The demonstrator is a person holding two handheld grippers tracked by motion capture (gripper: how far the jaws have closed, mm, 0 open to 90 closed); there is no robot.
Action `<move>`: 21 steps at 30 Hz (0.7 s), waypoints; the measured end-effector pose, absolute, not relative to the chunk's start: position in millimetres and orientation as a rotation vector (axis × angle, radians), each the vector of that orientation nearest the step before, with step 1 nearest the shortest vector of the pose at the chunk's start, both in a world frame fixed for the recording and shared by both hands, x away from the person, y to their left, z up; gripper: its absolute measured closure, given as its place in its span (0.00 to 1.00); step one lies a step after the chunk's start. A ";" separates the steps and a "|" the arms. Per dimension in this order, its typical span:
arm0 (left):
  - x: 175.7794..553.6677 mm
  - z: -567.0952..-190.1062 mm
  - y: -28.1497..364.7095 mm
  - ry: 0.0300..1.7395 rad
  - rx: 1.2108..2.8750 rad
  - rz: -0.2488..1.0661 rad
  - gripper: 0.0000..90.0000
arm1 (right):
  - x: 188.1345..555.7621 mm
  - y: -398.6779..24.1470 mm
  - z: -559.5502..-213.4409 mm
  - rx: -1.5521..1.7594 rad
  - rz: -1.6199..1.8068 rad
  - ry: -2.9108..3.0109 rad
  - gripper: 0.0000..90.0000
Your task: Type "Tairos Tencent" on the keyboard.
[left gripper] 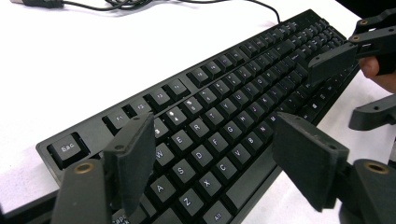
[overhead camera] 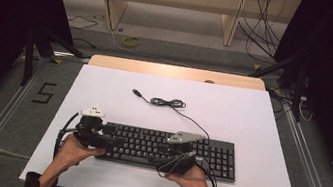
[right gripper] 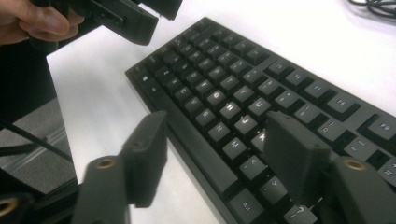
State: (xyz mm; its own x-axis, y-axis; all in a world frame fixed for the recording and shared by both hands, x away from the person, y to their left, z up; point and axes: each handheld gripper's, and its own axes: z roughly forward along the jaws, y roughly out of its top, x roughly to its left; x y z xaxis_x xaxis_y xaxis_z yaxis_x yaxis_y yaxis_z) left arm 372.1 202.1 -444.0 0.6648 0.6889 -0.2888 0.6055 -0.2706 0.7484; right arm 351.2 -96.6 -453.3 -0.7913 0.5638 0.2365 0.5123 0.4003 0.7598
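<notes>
Down front, the left gripper (overhead camera: 96, 138) and right gripper (overhead camera: 179, 160) both hover with jaws wide and empty over the black keyboard (overhead camera: 166, 149), lying near the white table's (overhead camera: 252, 117) front edge, bare surface beyond.

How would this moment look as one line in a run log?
left gripper: open, over keyboard left end | right gripper: open, over its front edge | cable: loose behind | table: white
</notes>
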 end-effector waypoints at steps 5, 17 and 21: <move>365.9 -446.1 202.9 0.996 1.946 0.114 0.32 | 349.3 -91.6 -456.5 0.960 1.340 2.610 0.64; 355.8 -454.3 205.6 1.000 1.930 0.122 0.32 | 350.0 -75.9 -462.5 0.926 1.268 2.658 0.97; 353.8 -454.5 207.5 1.001 1.925 0.127 0.32 | 351.7 -69.9 -467.2 0.921 1.232 2.676 1.00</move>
State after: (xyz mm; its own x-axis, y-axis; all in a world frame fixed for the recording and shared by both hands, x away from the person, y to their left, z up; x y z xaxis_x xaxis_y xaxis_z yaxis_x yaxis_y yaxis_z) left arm 353.8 207.5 -454.5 0.6621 0.6875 -0.2982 0.5912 -0.2346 0.7717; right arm 351.7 -69.9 -467.2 -0.8207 0.5387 0.1904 0.4950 0.5039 0.7079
